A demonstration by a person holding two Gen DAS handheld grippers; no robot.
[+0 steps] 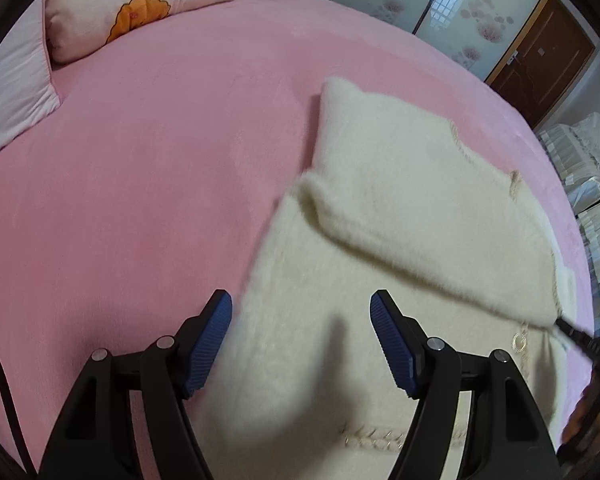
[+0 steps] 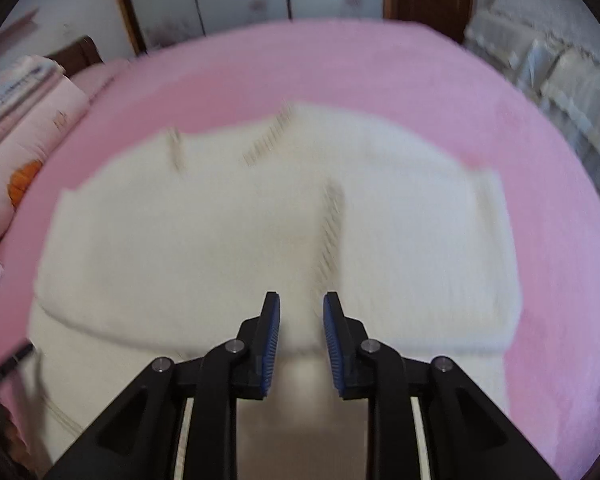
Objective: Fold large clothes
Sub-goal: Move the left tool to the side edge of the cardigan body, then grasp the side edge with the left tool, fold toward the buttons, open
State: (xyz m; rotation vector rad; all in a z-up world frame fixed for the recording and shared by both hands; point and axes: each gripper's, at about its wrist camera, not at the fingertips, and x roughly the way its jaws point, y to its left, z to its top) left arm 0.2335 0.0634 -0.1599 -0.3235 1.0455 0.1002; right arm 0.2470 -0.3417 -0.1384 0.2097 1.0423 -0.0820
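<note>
Left wrist view: the left gripper has its jaws wide apart and holds nothing.
Sweater: the white sweater lies on the pink bed, under and to the right of these jaws, stretching to the upper right.
Right gripper: the right gripper sits right over the sweater's near edge, jaws only a little apart and empty.
Nearer hand: the right, I think.
</note>
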